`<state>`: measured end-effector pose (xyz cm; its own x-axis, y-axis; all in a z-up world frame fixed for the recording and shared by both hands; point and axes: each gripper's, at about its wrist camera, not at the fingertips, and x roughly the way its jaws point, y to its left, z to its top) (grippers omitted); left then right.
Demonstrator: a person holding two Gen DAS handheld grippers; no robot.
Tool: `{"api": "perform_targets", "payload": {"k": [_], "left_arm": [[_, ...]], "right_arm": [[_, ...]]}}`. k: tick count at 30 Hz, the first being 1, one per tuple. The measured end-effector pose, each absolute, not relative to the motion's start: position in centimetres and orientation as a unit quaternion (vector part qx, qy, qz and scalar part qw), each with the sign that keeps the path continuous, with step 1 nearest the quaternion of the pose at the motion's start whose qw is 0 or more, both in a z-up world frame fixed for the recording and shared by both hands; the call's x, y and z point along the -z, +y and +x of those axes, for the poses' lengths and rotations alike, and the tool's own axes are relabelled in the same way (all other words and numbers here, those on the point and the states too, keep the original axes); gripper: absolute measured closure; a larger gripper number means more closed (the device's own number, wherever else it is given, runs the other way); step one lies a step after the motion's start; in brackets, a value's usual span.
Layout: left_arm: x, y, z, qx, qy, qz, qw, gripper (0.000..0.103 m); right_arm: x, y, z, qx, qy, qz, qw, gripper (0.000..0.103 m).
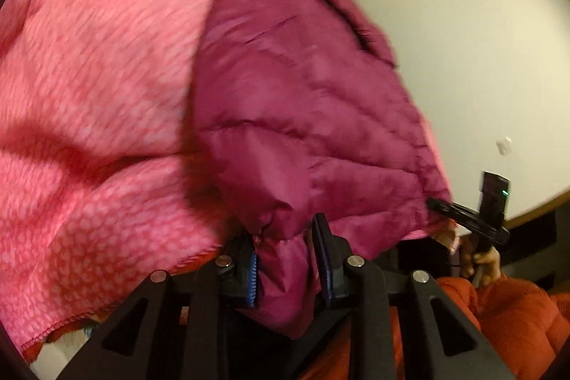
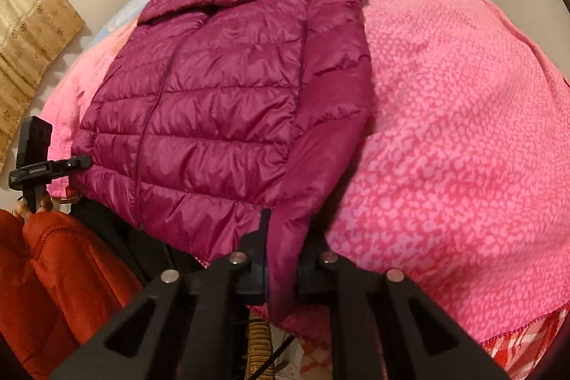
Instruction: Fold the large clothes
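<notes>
Both grippers clamp the magenta puffer jacket (image 2: 221, 102): left gripper (image 1: 290, 259) pinches its hem, right gripper (image 2: 281, 255) its sleeve cuff. Lift both together, keeping the fabric ahead of the 2 tools taut.

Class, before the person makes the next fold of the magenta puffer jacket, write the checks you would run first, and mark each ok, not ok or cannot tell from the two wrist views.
1. Left gripper has fabric of the puffer jacket between its fingers at the hem: ok.
2. Right gripper has jacket fabric, apparently the sleeve end, between its fingers: ok.
3. Both grips firm enough to lift: cannot tell; the contact is partly hidden.
4. Jacket lies on the pink blanket, front up, roughly flat: ok.
5. Near hem fully supported: not ok; it hangs over the blanket's edge.
6. The other sleeve is tucked or spread: cannot tell; it is not visible.
</notes>
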<state>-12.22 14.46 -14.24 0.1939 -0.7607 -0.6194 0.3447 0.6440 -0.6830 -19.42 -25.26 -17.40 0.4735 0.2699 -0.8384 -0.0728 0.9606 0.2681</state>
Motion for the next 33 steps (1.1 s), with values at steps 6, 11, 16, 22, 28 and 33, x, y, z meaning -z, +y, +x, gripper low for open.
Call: {"api": "perform_targets", "payload": {"k": [6,11,16,22,28,33], "left_arm": [[8.9,13.7,-13.3,0.430,0.436,-0.183,0.769,0.092],[6.2,13.7,-13.4,0.441,0.410,-0.172,0.780,0.092],[6.5,13.7,-13.1,0.436,0.414,-0.176,0.779,0.092],[5.7,13.3,-12.8,0.444,0.403,-0.188,0.778,0.092],[4.9,13.5,-13.5,0.447,0.386,-0.179,0.787,0.092],[5.0,13.5,-13.2,0.447,0.381,-0.181,0.789,0.092]], "right_arm": [[13.4,-26.5,-21.0,-0.158,0.420,0.178,0.876,0.093],[12.1,-25.7,-21.5,-0.161,0.400,0.160,0.888,0.093],[13.4,-26.0,-21.1,-0.148,0.410,0.176,0.883,0.093],[12.7,-27.2,-21.0,-0.144,0.391,0.207,0.885,0.093],[11.9,-26.9,-21.4,-0.150,0.377,0.203,0.891,0.093],[11.5,-26.9,-21.5,-0.155,0.366,0.203,0.895,0.093]]}}
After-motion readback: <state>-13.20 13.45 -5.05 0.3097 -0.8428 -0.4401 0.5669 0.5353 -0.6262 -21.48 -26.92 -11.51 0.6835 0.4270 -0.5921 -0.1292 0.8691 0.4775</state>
